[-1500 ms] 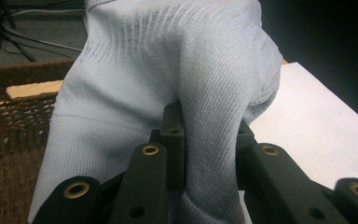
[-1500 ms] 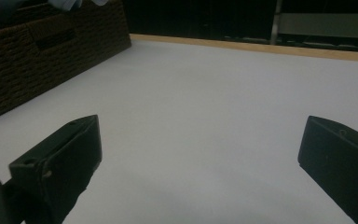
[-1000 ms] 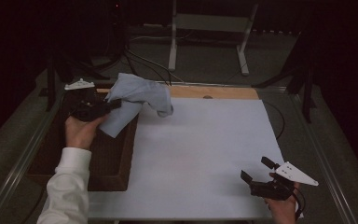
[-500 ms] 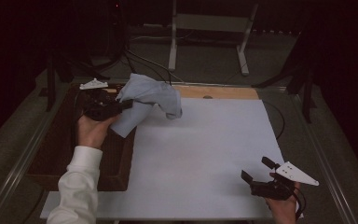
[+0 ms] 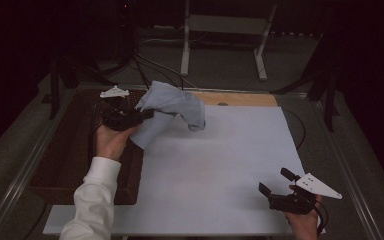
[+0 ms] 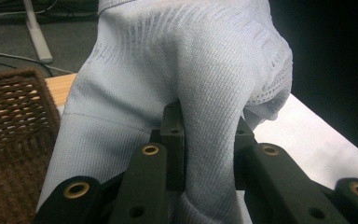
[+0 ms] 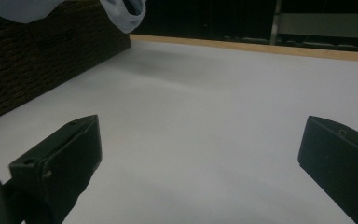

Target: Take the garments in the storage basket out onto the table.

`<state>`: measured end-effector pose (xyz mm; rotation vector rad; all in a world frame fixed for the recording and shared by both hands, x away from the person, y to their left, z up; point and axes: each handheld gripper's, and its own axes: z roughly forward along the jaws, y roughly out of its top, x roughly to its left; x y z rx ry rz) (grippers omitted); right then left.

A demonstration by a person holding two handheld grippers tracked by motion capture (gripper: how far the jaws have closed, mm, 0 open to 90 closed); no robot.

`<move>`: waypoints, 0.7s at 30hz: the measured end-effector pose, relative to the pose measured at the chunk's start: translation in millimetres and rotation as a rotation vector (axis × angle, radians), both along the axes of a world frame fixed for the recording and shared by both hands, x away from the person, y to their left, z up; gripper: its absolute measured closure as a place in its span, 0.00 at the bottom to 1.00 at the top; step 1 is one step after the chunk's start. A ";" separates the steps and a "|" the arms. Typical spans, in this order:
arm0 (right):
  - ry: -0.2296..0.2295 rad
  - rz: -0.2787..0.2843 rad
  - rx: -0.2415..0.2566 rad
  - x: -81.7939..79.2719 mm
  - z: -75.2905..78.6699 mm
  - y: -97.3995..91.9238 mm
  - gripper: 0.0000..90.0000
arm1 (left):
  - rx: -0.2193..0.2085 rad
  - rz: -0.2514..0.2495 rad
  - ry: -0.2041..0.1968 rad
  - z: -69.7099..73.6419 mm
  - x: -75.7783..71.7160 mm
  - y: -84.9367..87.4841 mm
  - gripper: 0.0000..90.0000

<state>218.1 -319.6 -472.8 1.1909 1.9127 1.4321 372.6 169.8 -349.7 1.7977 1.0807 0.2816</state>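
A pale blue knitted garment (image 5: 172, 107) hangs in the air over the far left part of the white table top (image 5: 220, 165). My left gripper (image 5: 147, 114) is shut on a fold of it, and in the left gripper view the cloth (image 6: 186, 79) is pinched between the two black jaws and drapes over them. My right gripper (image 5: 276, 182) rests near the table's front right corner, jaws wide open with nothing between them. In the right gripper view (image 7: 200, 158) a loose end of the garment (image 7: 123, 11) dangles at the top left.
A dark brown woven basket (image 5: 70, 150) stands at the left of the table, its wall (image 7: 37, 56) seen from the right gripper. A wooden strip (image 5: 240, 99) runs along the table's far edge. A metal stand (image 5: 220, 35) and cables lie on the floor beyond.
My left hand has carried the garment to the right, from above the basket's edge out over the white table top. The right gripper has stayed where it was.
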 end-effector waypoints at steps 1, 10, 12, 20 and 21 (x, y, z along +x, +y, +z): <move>0.001 0.000 -0.001 0.0 0.0 0.0 0.00 | 0.000 -0.004 0.000 -0.5 0.1 -1.7 0.84; 0.001 0.001 -0.003 0.1 0.0 -0.1 0.00 | -0.004 -0.024 0.002 -4.3 -0.5 -15.5 0.84; 0.000 0.001 -0.004 0.0 0.0 -0.3 0.00 | -0.006 -0.033 0.002 -6.2 -0.9 -21.1 0.84; 0.001 -0.001 -0.002 -0.4 0.3 -0.8 0.00 | -0.002 -0.062 0.017 -15.9 -1.2 -40.3 0.84; 0.000 0.000 -0.001 -0.4 0.3 -0.9 0.00 | -0.001 -0.066 0.019 -17.1 -1.1 -42.2 0.84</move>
